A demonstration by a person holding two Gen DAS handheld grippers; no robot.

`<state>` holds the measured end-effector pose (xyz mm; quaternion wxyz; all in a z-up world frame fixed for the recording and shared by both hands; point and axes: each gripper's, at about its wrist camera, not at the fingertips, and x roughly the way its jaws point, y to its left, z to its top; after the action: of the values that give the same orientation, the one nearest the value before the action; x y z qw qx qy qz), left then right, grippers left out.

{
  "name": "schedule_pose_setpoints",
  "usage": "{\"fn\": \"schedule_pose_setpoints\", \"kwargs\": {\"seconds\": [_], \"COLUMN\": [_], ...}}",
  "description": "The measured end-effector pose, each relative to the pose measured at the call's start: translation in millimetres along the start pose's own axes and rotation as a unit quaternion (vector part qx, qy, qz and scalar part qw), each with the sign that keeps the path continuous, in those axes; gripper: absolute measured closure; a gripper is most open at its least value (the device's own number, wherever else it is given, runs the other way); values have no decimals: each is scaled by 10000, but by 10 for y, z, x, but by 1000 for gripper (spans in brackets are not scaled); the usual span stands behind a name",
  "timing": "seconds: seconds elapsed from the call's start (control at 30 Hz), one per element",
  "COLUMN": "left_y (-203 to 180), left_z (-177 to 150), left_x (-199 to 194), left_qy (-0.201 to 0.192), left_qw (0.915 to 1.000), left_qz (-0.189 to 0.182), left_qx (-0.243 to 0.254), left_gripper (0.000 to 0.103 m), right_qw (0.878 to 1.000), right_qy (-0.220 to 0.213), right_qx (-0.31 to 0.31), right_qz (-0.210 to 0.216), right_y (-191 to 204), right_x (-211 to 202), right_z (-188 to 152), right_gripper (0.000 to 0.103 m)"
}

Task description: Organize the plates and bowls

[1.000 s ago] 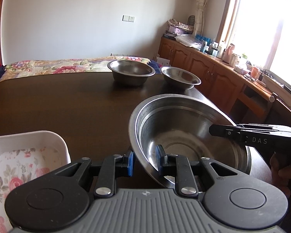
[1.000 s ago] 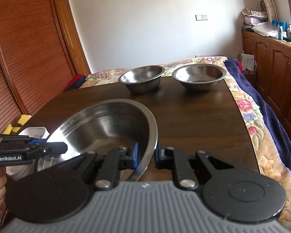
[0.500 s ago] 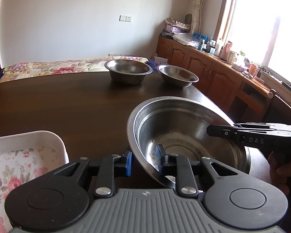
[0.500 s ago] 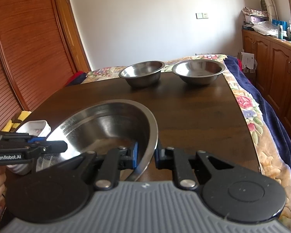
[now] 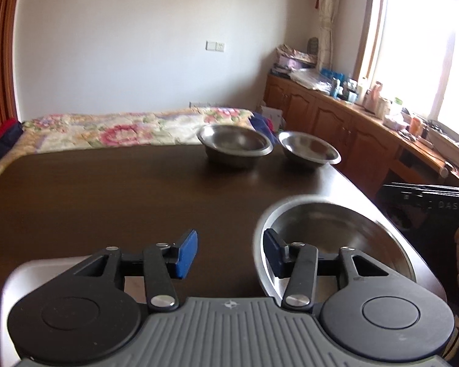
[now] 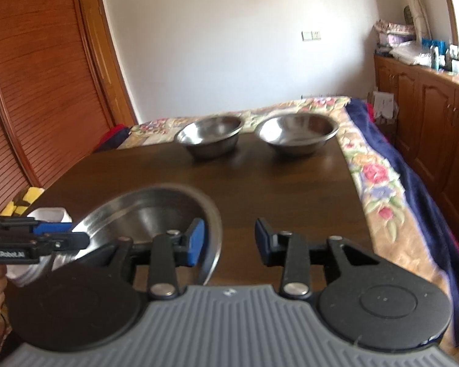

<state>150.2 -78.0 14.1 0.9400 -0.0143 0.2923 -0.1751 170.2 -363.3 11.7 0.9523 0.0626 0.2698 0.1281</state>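
A large steel bowl point(image 5: 333, 232) point(image 6: 143, 220) rests on the dark wooden table point(image 5: 107, 198), at its near right end. My left gripper point(image 5: 229, 253) straddles the bowl's left rim, one pad inside and one outside. Its jaws are opening and neither pad touches the rim. My right gripper point(image 6: 228, 241) straddles the opposite rim the same way, jaws opening, pads off the metal. Two smaller steel bowls point(image 5: 235, 145) point(image 5: 309, 151) stand side by side at the table's far edge. A white floral dish point(image 6: 50, 214) sits left of the large bowl.
A bed with a flowered cover point(image 5: 122, 128) lies beyond the table's far edge. Wooden cabinets point(image 5: 336, 122) with clutter on top run along the window wall at the right. A slatted wooden door point(image 6: 30, 91) stands at the left.
Both grippers were shut on the large bowl's rim; now both pairs of jaws have spread apart and let go of it. The left gripper has risen and pulled back a little.
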Motion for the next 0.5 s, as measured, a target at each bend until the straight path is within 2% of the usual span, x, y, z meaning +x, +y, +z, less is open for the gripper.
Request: {"fn": "schedule_pose_setpoints", "kwargs": {"seconds": [0.27,0.43,0.5], "left_y": [91,62,59], "left_z": [406,626,703], "left_x": [92,241,327], "left_qy": [-210,-228,-224], "left_qw": [9996,9994,9994], "left_qz": [188,164,160], "left_qx": [85,219,221], "left_gripper": [47,46,41], "right_qw": [9990,9975,9968], "right_qy": [-273,-337,-331], "right_qx": [-334,-616,-732], "right_qz": [-109,-44,-14], "right_y": [-96,-95,-73], "right_x": [90,256,333], "right_z": [409,669,744], "right_gripper": [65,65,65]}}
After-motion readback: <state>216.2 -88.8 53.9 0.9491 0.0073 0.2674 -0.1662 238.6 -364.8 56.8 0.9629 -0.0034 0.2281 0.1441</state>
